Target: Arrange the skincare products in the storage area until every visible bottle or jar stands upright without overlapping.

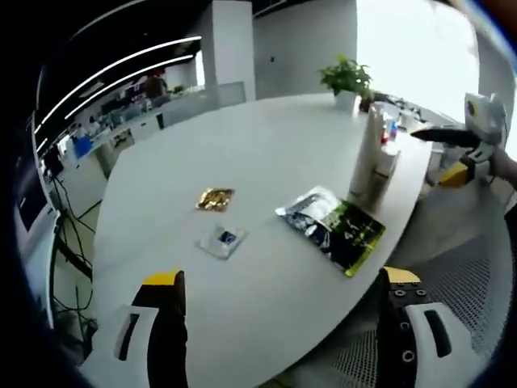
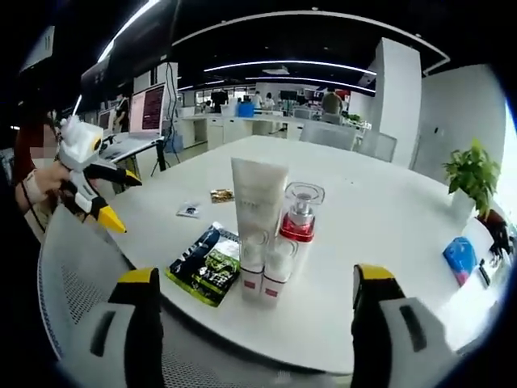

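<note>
Both claws (image 1: 279, 323) (image 2: 250, 323) wide, empty; upright tube (image 2: 258, 198), bottles (image 2: 299, 214) on table (image 2: 388, 210).

Both views are bright and evenly lit by ceiling light strips (image 2: 275, 65). In the left gripper view a window (image 1: 412, 40) blows out to white glare at upper right. The white table (image 1: 266, 162) shows only soft, faint shadows. Fisheye distortion bends edges strongly; the left gripper view looks slightly blurred.
</note>
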A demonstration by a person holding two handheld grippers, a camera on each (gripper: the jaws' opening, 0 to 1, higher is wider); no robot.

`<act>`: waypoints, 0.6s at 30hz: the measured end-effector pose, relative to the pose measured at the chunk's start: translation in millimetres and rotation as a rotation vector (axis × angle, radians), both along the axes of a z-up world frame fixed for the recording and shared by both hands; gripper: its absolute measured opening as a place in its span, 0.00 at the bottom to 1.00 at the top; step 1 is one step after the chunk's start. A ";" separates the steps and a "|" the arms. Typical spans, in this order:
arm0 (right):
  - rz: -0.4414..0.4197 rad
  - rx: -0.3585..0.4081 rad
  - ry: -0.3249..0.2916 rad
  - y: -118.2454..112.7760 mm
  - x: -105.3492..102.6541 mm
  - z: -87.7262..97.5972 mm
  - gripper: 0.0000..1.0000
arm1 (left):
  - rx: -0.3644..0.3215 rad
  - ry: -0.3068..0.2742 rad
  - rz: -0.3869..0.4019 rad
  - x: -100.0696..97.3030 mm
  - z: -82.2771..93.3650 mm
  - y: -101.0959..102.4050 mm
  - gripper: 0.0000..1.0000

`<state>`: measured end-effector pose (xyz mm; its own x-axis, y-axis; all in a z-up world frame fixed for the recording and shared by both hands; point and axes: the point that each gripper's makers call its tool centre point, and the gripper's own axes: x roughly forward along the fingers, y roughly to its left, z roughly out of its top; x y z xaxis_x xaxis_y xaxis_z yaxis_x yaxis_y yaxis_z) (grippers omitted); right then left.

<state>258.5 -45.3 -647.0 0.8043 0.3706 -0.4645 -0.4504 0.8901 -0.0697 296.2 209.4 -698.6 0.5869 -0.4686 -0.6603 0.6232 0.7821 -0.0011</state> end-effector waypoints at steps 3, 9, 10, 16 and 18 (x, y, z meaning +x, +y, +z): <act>-0.004 -0.005 0.008 -8.4 -0.4 -0.5 0.99 | 0.012 0.016 0.009 8.6 -5.1 1.8 0.97; -0.018 0.038 -0.013 -11.9 0.2 5.8 0.99 | -0.011 0.055 0.066 37.6 -18.4 5.9 0.92; -0.014 0.042 -0.015 -10.6 0.9 6.3 0.99 | 0.005 0.085 0.068 40.7 -25.3 7.5 0.91; 0.010 0.043 0.002 -8.9 -1.0 3.1 0.99 | -0.012 0.124 0.126 67.2 -40.4 7.8 0.86; 0.012 0.053 -0.004 -8.3 -1.5 4.6 0.99 | -0.005 0.123 0.124 72.9 -44.4 7.3 0.81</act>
